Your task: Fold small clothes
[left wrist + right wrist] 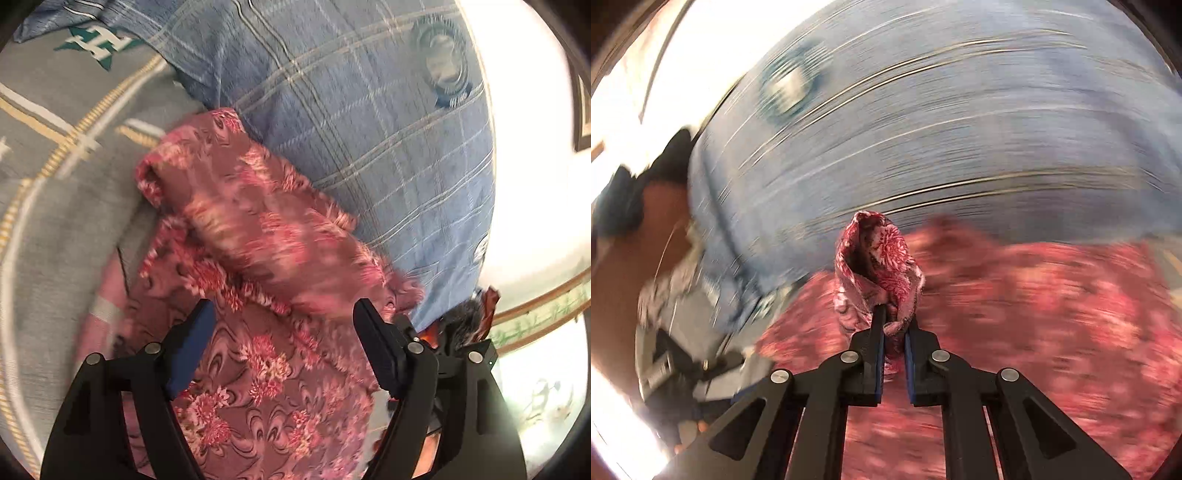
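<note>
While our right gripper (894, 326) fingers pinch a bunched corner of the pink floral garment (258, 229) at frame centre, our left gripper (284, 347) fingers stand released just below its roll, running upper left to lower right.

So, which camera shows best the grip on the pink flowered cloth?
The right wrist view: the right gripper is shut on a sharp bunched fold of the pink flowered cloth. The left wrist view shows the cloth spread out, blurred, and the open left gripper above it.
</note>
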### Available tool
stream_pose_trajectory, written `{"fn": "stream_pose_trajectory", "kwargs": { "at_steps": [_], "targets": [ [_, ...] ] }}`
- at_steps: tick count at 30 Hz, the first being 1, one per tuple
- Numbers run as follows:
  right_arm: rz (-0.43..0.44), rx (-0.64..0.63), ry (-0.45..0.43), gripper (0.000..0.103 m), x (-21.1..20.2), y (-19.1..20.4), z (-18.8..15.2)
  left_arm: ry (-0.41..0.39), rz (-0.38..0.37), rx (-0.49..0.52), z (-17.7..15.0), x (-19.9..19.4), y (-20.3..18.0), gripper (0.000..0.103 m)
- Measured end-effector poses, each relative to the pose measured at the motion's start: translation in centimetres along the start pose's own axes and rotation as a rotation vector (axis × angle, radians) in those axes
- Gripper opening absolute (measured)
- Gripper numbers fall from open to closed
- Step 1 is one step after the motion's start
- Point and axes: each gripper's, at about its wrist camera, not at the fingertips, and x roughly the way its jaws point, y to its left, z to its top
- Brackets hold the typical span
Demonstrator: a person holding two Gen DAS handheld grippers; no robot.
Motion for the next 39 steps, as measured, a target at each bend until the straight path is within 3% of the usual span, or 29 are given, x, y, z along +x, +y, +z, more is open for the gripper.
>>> {"fn": "stream_pose_trajectory", "kwargs": {
  "at_steps": [4,7,10,12,15,20,22,24,25,28,30,32,33,35,37,39],
  "targets": [
    [-0.075,0.182,-0.043,0.007,-2.7,-7.8,-0.2,-0.003,0.033,-0.002,0.1,0.5,0.3,0.077],
    [-0.121,0.324,-0.011,0.01,-3.3,-12.5,-1.2,-0.015,0.046,-0.014,0.3,0.6,0.7,0.077],
    [-0.028,0.481,-0.051,0.017,-4.7,-15.4,-2.4,-0.035,0.058,-0.003,0.2,0.6,0.8,0.077],
    [0.045,0.543,-0.086,0.04,-5.3,-16.3,-2.9,-0.052,0.074,0.005,0.3,0.7,0.8,0.077],
    [0.035,0.524,-0.081,0.048,-4.4,-15.7,-2.4,-0.062,0.077,0.013,0.3,0.8,0.8,0.077],
    [-0.042,0.315,0.031,0.048,-1.1,-11.8,0.1,-0.069,0.068,0.01,0.3,0.8,0.7,0.077],
    [-0.112,0.23,0.132,0.045,1.1,-10.4,0.1,-0.07,0.055,-0.002,0.4,0.8,0.9,0.077],
    [-0.139,0.126,0.138,0.006,1.4,-8.7,0.4,-0.068,0.046,-0.013,0.6,0.6,1.3,0.077],
    [-0.12,0.108,0.115,0.005,0.8,-8.3,0.6,-0.07,0.041,-0.019,0.7,0.5,1.4,0.077],
    [-0.059,0.167,-0.067,0.005,-3.5,-9.3,1.2,-0.073,0.031,-0.041,0.9,0.3,1.8,0.077],
    [-0.133,0.222,-0.063,0.005,-4.3,-11.8,0.9,-0.069,0.034,-0.044,1.0,0.4,1.9,0.076],
    [-0.227,0.258,0.025,0.005,-3.5,-14.5,-0.2,-0.065,0.04,-0.035,0.9,0.5,1.7,0.076],
    [-0.235,0.263,0.044,0.006,-3.6,-15.0,-0.6,-0.066,0.042,-0.034,0.8,0.5,1.7,0.076],
    [-0.224,0.248,0.013,0.006,-4.4,-14.4,-1.1,-0.073,0.044,-0.032,0.8,0.5,1.6,0.071],
    [-0.198,0.233,-0.024,0.006,-5.1,-13.3,-0.8,-0.083,0.042,-0.04,0.8,0.4,1.7,0.05],
    [-0.139,0.211,-0.091,0.006,-6.4,-12.1,-0.2,-0.083,0.057,-0.057,0.9,0.2,2.1,0.049]
  ]
}}
